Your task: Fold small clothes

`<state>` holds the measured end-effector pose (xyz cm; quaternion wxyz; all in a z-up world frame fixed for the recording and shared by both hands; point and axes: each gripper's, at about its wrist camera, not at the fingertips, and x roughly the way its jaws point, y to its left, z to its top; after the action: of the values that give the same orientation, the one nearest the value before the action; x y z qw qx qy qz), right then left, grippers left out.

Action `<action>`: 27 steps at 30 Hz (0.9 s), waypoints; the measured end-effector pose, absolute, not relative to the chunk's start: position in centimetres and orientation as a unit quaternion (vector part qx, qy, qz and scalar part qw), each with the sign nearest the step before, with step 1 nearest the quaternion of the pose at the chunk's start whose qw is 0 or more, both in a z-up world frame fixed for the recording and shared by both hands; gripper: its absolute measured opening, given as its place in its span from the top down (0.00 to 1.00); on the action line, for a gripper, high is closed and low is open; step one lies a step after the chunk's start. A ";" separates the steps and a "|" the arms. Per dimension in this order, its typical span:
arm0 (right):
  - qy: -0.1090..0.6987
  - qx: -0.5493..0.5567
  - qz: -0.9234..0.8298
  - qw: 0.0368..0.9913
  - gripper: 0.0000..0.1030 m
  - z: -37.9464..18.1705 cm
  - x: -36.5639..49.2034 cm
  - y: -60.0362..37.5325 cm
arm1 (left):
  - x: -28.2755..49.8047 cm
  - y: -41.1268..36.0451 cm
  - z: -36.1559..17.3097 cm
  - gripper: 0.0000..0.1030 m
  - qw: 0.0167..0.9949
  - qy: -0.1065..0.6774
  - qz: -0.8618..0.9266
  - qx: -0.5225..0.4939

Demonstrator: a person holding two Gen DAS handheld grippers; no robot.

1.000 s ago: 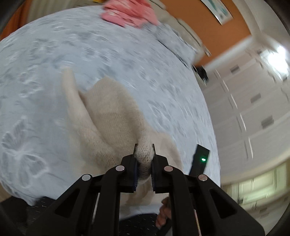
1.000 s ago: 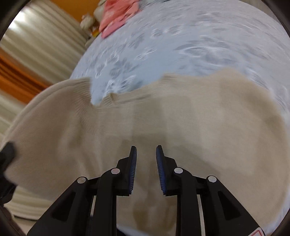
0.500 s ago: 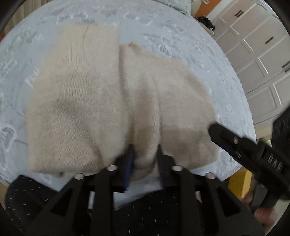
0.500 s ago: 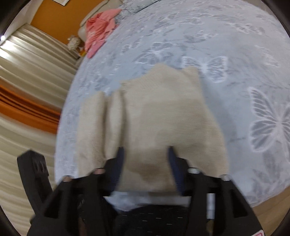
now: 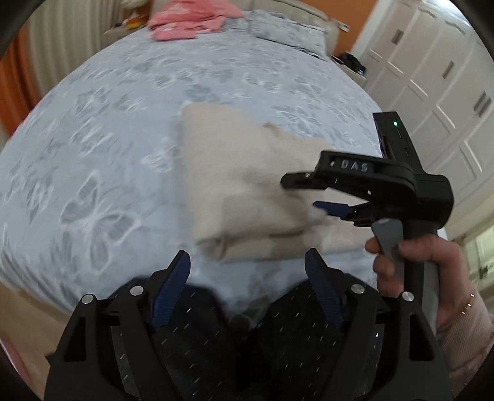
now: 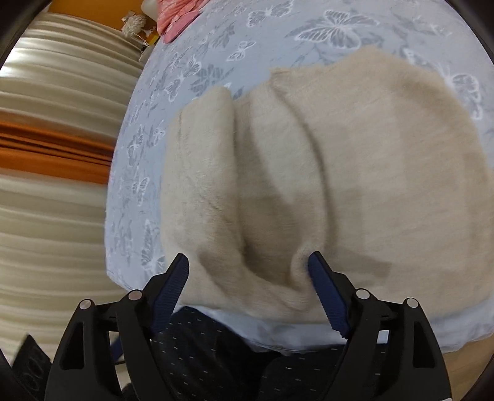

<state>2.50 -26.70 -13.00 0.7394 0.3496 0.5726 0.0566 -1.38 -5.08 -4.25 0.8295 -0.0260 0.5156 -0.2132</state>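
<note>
A beige knitted garment (image 5: 247,191) lies folded on the bed near its front edge; it also fills the right wrist view (image 6: 324,185). My left gripper (image 5: 247,262) is open and empty, just in front of the garment's near fold. My right gripper (image 6: 248,262) is open, its jaws astride the garment's near edge without clamping it. In the left wrist view the right gripper (image 5: 304,192) reaches over the garment from the right, held by a hand (image 5: 426,271).
The bed has a pale blue butterfly-print cover (image 5: 108,138). A pink garment (image 5: 191,18) lies at the far end, also in the right wrist view (image 6: 176,15). White wardrobe doors (image 5: 432,77) stand right, curtains (image 6: 55,154) left. Dark dotted clothing (image 5: 247,339) is below the grippers.
Both grippers have opened and let go of the beige garment, which now lies folded on the bed. The left gripper has pulled back from it.
</note>
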 end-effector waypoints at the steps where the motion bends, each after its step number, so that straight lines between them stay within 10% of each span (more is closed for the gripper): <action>1: 0.576 0.349 0.054 0.738 0.23 -13.1 2.8 -26.4 | -1.7 -4.1 -4.4 0.28 0.829 0.519 -0.206 -0.034; 7: 0.602 0.288 0.041 0.744 0.21 -13.7 4.7 -23.4 | -2.6 -1.7 -4.0 0.28 0.837 0.514 -0.185 -0.035; 10: 0.602 0.273 0.033 0.750 0.42 -13.8 4.8 -22.8 | -2.9 -0.9 -3.5 0.28 0.842 0.507 -0.180 -0.041; 12: 0.598 0.280 0.034 0.750 0.75 -13.9 4.6 -22.9 | -3.1 -0.6 -3.3 0.28 0.844 0.503 -0.178 -0.043; 25: 0.484 0.277 0.086 0.825 0.86 -3.9 3.8 -23.2 | -3.6 -0.7 -3.5 0.27 0.844 0.507 -0.171 -0.030; 27: 0.445 0.264 0.087 0.851 1.00 -0.4 2.5 -24.5 | -3.6 -0.7 -3.5 0.27 0.844 0.508 -0.170 -0.028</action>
<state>2.54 -24.46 -0.40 0.8510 0.2644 0.4452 0.0874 -3.60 -0.71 -3.53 0.8442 -0.0284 0.5075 -0.1699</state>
